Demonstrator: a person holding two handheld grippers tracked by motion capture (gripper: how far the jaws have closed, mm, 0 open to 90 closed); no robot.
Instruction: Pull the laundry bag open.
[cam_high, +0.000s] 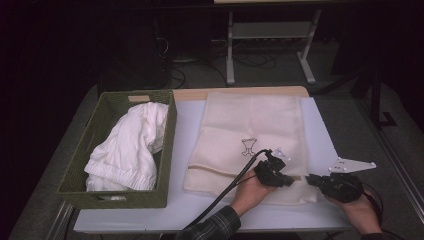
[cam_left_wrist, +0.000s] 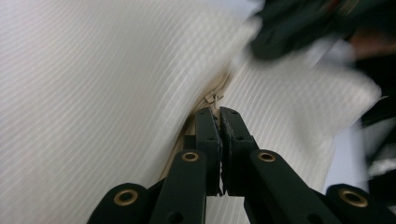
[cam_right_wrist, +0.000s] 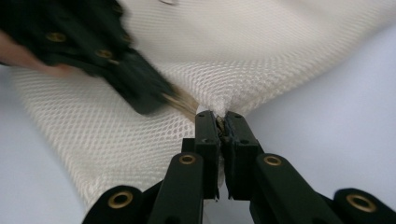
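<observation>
Dark floor and a metal stand lay beyond the table (cam_high: 190, 207), where a cream mesh bag (cam_high: 250, 127) lay flat beside a green basket (cam_high: 167, 150) of white laundry (cam_high: 130, 145). Left tongs (cam_high: 274, 172) were pressed together on the zip pull (cam_left_wrist: 214, 98); right tongs (cam_high: 320, 180) pinched the bag's near edge. Likely unzipping: next, draw the pull along while anchoring the corner.
</observation>
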